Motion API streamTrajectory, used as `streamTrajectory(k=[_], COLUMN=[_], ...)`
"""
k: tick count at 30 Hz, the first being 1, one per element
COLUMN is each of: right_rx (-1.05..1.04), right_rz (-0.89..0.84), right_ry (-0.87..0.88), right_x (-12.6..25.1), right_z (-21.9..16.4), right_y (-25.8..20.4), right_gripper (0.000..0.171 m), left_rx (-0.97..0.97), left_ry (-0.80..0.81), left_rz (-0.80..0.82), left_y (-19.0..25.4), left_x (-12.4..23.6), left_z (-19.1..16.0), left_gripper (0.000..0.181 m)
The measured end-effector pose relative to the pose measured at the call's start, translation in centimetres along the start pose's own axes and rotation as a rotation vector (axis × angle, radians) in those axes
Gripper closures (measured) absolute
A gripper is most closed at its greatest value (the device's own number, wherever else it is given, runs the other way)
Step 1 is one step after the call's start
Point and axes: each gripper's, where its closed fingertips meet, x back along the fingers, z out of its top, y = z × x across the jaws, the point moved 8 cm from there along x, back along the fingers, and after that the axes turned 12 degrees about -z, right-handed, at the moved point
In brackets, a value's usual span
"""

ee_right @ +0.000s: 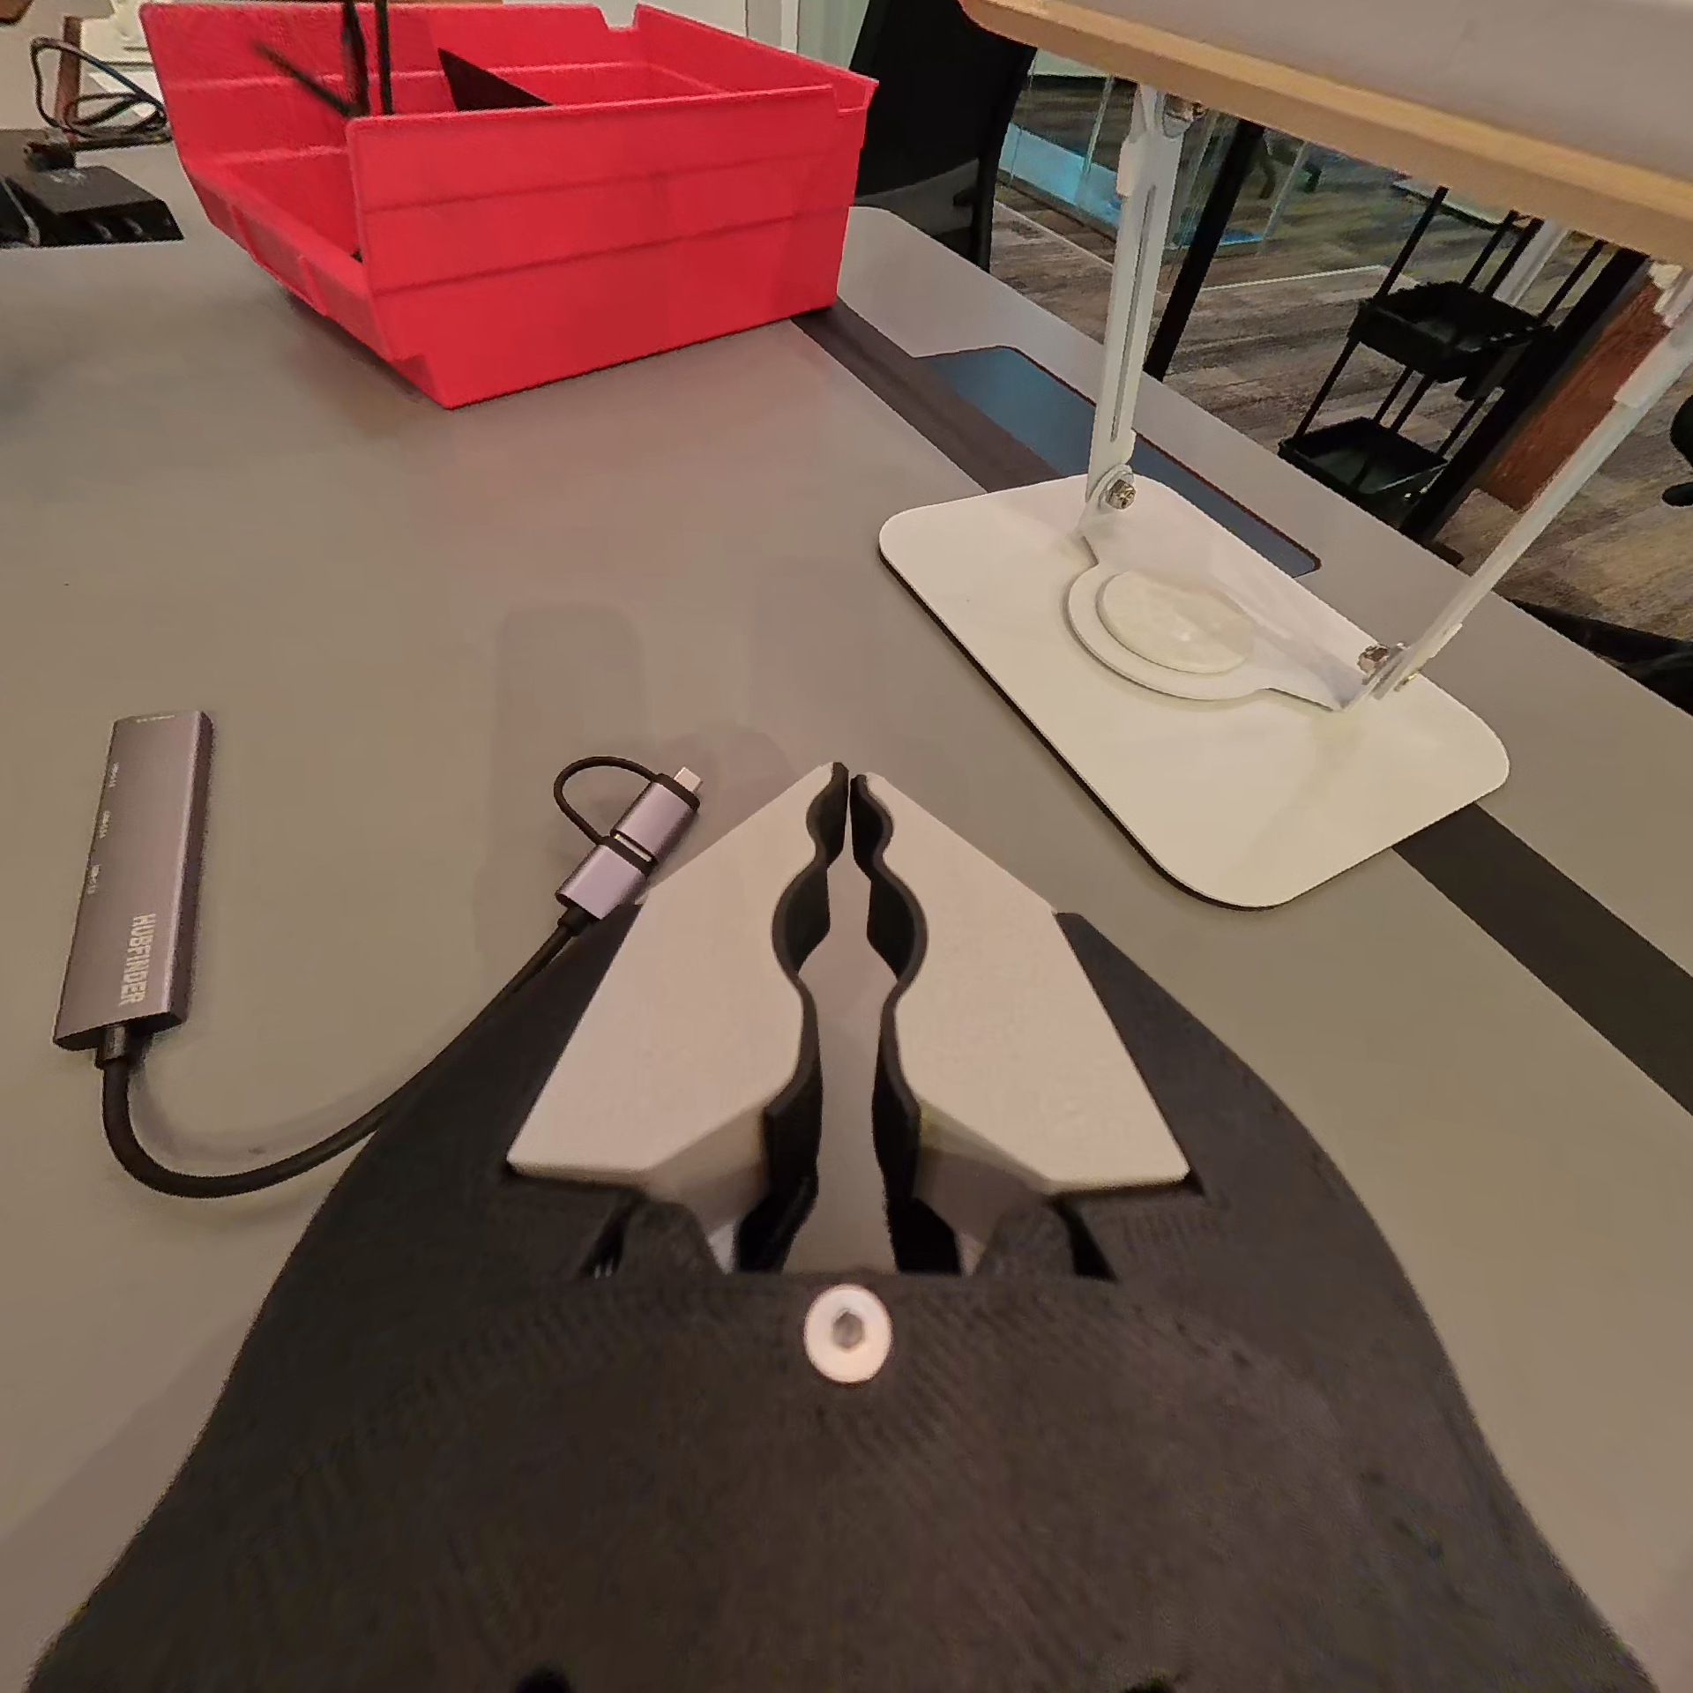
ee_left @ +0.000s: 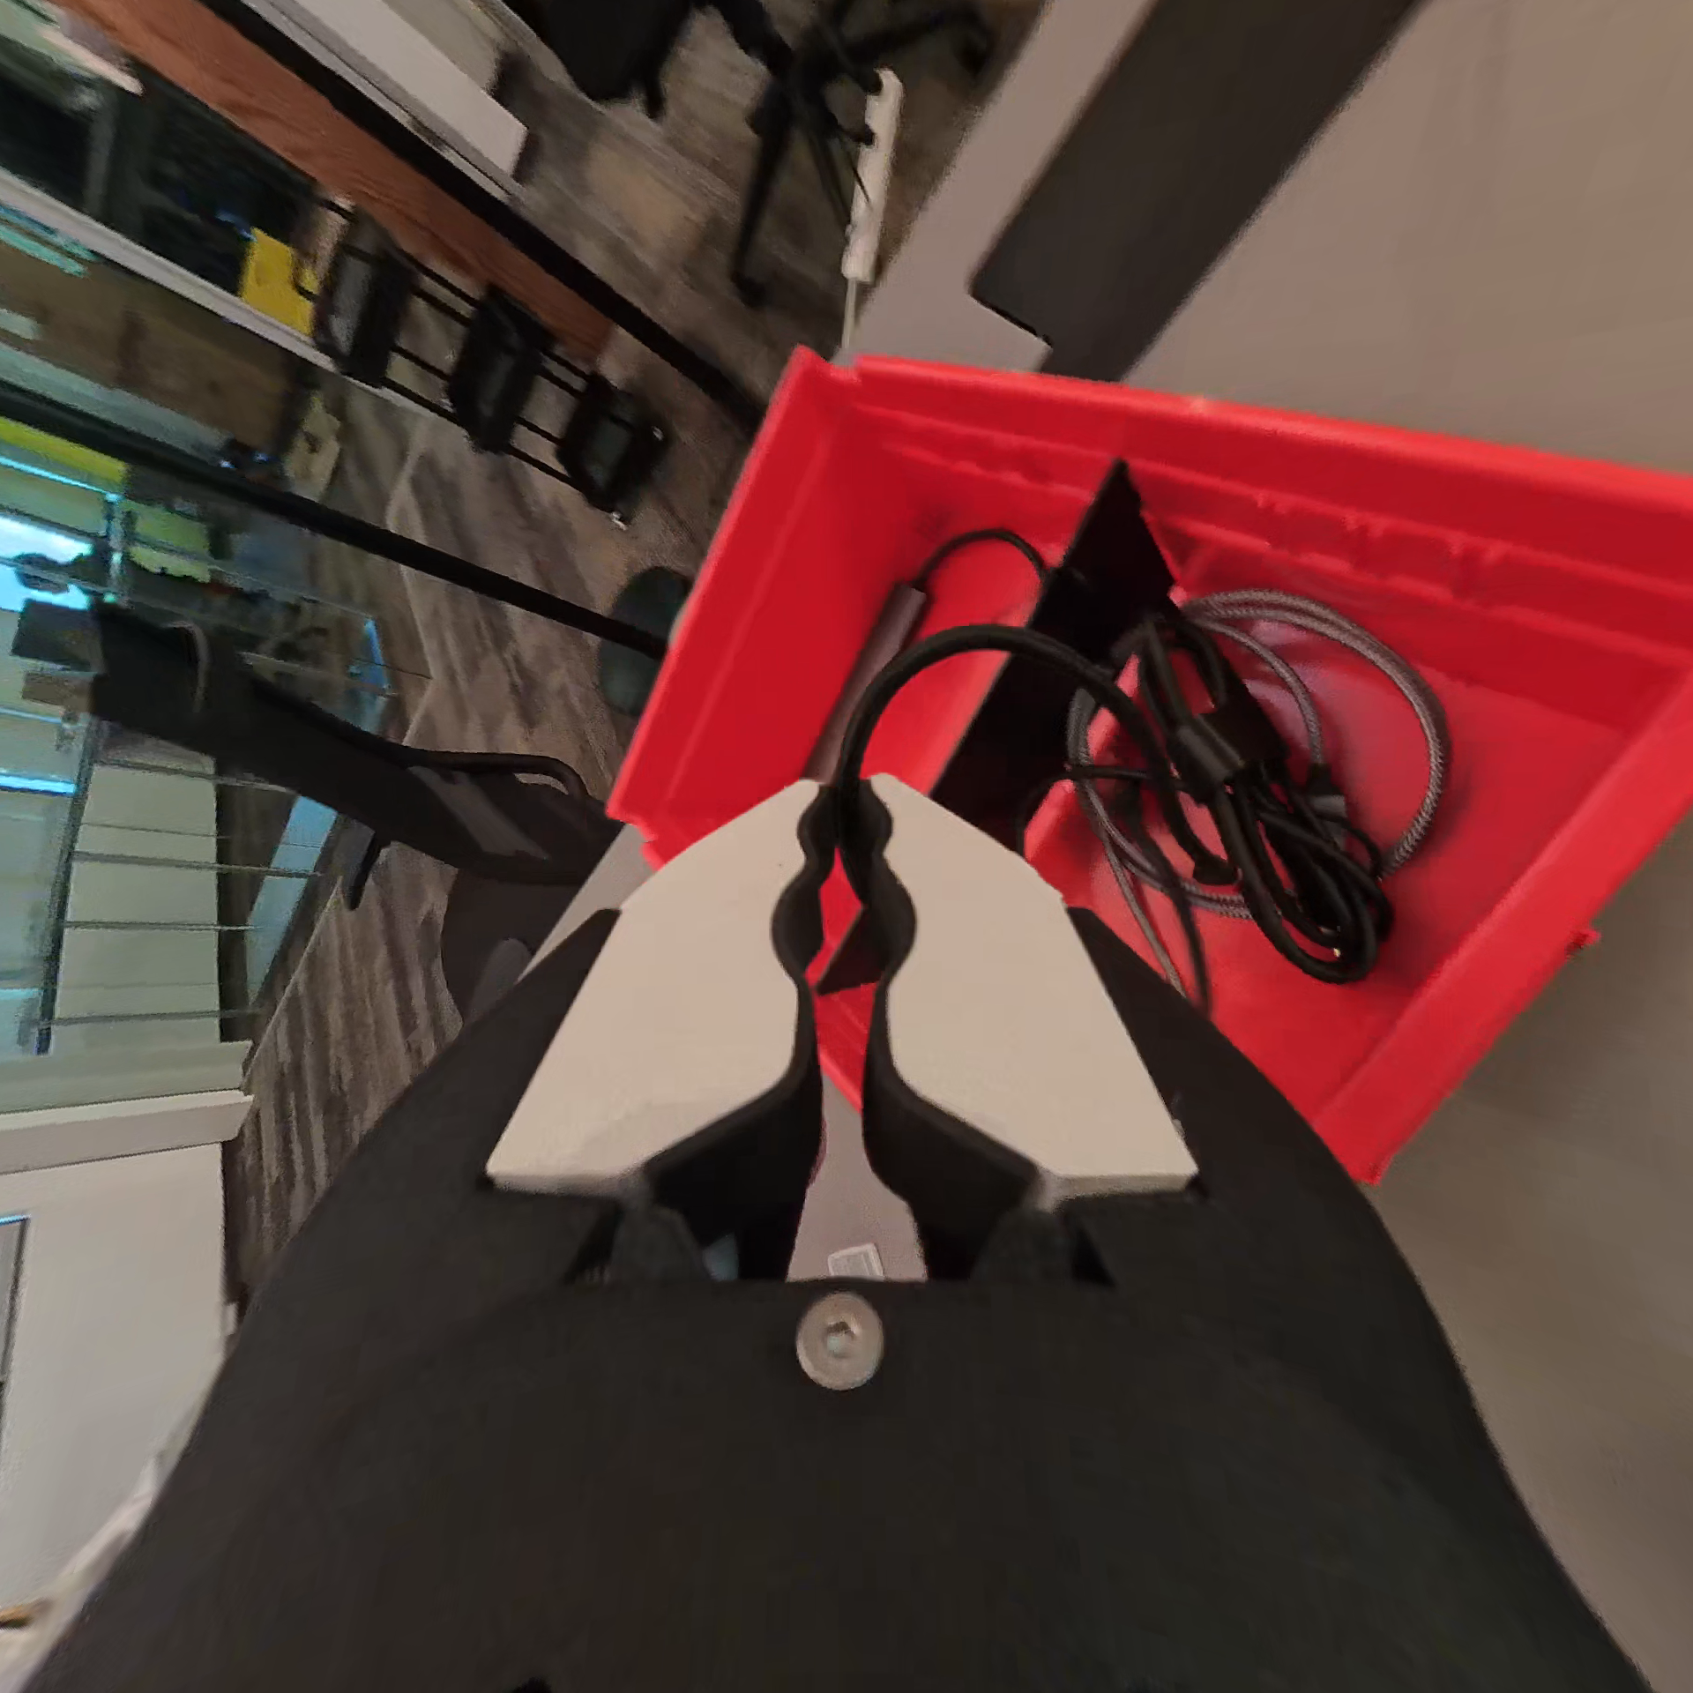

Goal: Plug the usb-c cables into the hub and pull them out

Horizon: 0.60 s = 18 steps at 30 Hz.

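In the left wrist view my left gripper (ee_left: 847, 792) is shut on a black cable (ee_left: 962, 641), held above a red bin (ee_left: 1466, 550). The cable arcs from the fingertips over a black divider (ee_left: 1108, 550) into a tangle of black and grey braided cables (ee_left: 1283, 824) in the bin. A grey hub (ee_left: 893, 614) lies in the bin's other compartment. In the right wrist view my right gripper (ee_right: 843, 779) is shut and empty, low over the grey table. A second grey hub (ee_right: 137, 879) lies on the table to its left. That hub's own plug (ee_right: 641, 834) rests beside my left finger.
The red bin (ee_right: 586, 229) stands at the far side of the table (ee_right: 458, 550), with a black cable rising out of it (ee_right: 366, 55). A white stand base (ee_right: 1191, 715) with slanted legs sits at the right. A black device (ee_right: 82, 206) lies at far left. The tips of one gripper are about 45 cm away from the tips of the other. The right gripper is farther from the grey hub (ee_left: 893, 614), some 50 cm, than the left, some 25 cm.
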Motion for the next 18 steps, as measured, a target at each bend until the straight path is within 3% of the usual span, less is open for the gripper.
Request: streamTrajectory(k=[11,18], right_rx=[-0.006,-0.001], right_rz=[-0.019,-0.016], right_ry=[0.011,0.032], right_x=[0.3,0.5], right_z=[0.2,0.7], right_y=[0.3,0.1], right_gripper=[0.171,0.171], left_rx=[0.07,-0.164], left_ry=[0.211,0.165], left_rz=[0.162,-0.074], left_y=[-3.2,2.9], left_x=[7.5,9.8], left_z=[4.0,10.2], left_gripper=[0.177,0.177])
